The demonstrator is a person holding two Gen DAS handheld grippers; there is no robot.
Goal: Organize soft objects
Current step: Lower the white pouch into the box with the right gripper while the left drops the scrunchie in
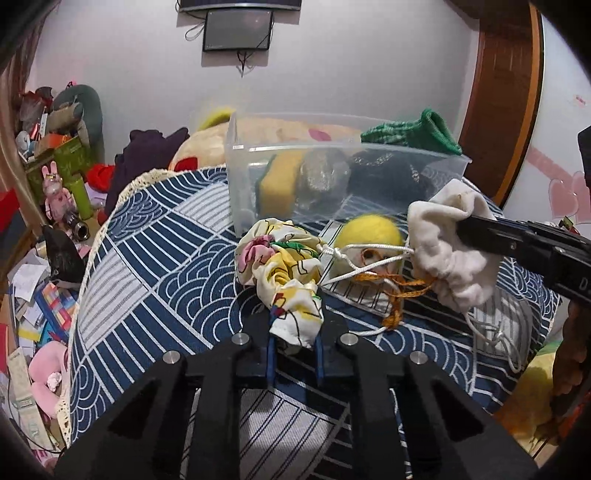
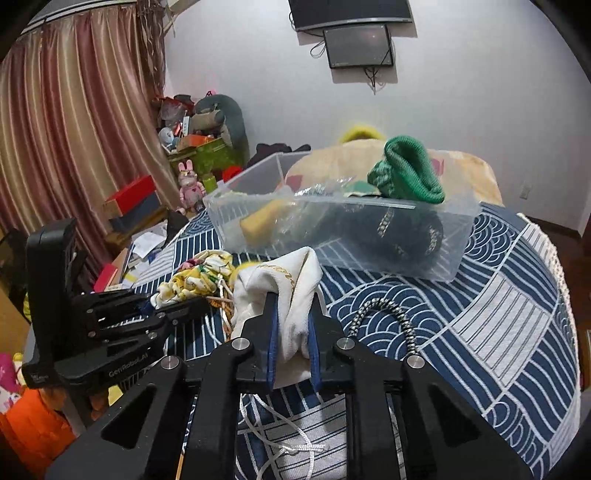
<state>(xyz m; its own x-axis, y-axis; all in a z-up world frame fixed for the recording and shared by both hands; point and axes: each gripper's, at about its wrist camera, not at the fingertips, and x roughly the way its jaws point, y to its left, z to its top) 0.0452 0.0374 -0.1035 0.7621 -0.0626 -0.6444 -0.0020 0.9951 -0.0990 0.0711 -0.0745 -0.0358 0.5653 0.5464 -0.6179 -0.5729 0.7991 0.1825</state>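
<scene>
In the left wrist view, the left gripper point(image 1: 294, 334) occupied the lower centre of the frame, its jaws clamped narrow on the lower end of the floral cloth pouch point(image 1: 282, 273), which stood bunched above the fingers. In the right wrist view, the right gripper point(image 2: 291, 332) sat at the lower centre, its jaws closed narrow on the white drawstring pouch point(image 2: 286, 295). The same white pouch appeared at the right of the left wrist view, held clear of the patterned blue cloth point(image 1: 166, 266) that covered the surface. White cord point(image 1: 354, 258) and an orange braided string point(image 1: 399, 291) ran between the two pouches and crossed in front of the yellow plush toy point(image 1: 369, 236), partly obstructing it; the toy lay on the cloth between the pouches. A loose black-and-white cord point(image 2: 388, 314) curved on the cloth just right of the right gripper. Beyond these items, at mid-frame, stood the clear plastic bin point(image 1: 236, 177), which held a yellow sponge point(image 1: 277, 184), a grey item and a dark fabric item point(image 2: 399, 229). A green knitted item point(image 2: 406, 173) hung over the bin's far rim. At the upper centre, a dark monitor point(image 1: 238, 29) was mounted on the wall. A pink rabbit figure point(image 1: 55, 192) stood among clutter at the left edge.
</scene>
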